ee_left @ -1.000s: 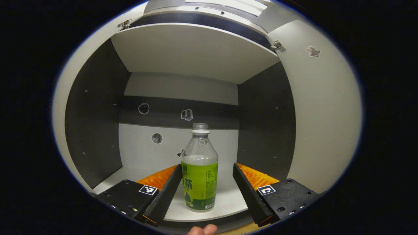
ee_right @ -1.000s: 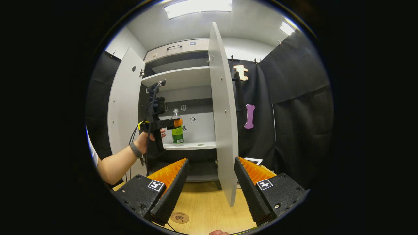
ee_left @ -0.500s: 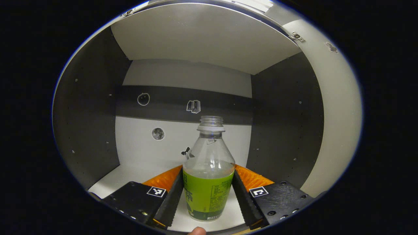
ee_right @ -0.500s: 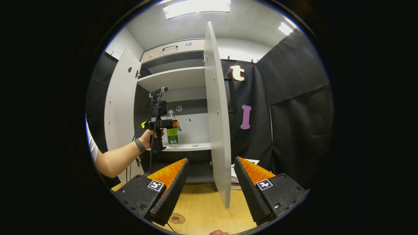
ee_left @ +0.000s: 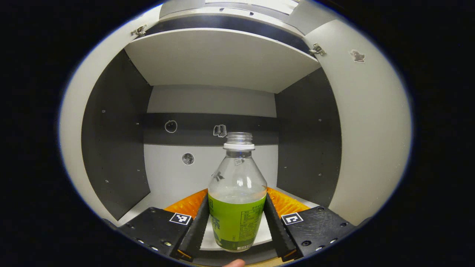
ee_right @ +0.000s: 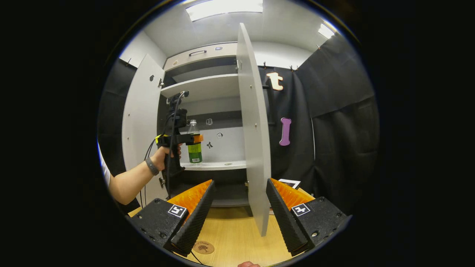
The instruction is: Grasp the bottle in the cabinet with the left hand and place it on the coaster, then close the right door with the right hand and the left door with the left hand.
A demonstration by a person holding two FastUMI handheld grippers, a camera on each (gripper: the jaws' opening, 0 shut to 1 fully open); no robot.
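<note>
A clear bottle (ee_left: 237,207) with a green label and no cap stands upright between the black pads of my left gripper (ee_left: 236,196), which is shut on its labelled body. In the right gripper view the bottle (ee_right: 194,148) hangs just above the front of the cabinet shelf (ee_right: 219,165), held by the left gripper (ee_right: 193,139) in a person's hand (ee_right: 163,155). Both cabinet doors are swung open: the left door (ee_right: 139,122) and the right door (ee_right: 254,148). My right gripper (ee_right: 239,194) is open over the table, with the round coaster (ee_right: 203,247) by its left finger.
A wooden tabletop (ee_right: 237,230) lies in front of the cabinet. The right door's edge stands between my right gripper's fingers. A white flat item (ee_right: 289,183) lies on the table behind that door. An upper shelf (ee_left: 222,55) spans above the bottle.
My left gripper moved in around the bottle and shut on it, then drew back toward the shelf's front edge with the bottle. The right gripper stayed open, only swaying a little.
</note>
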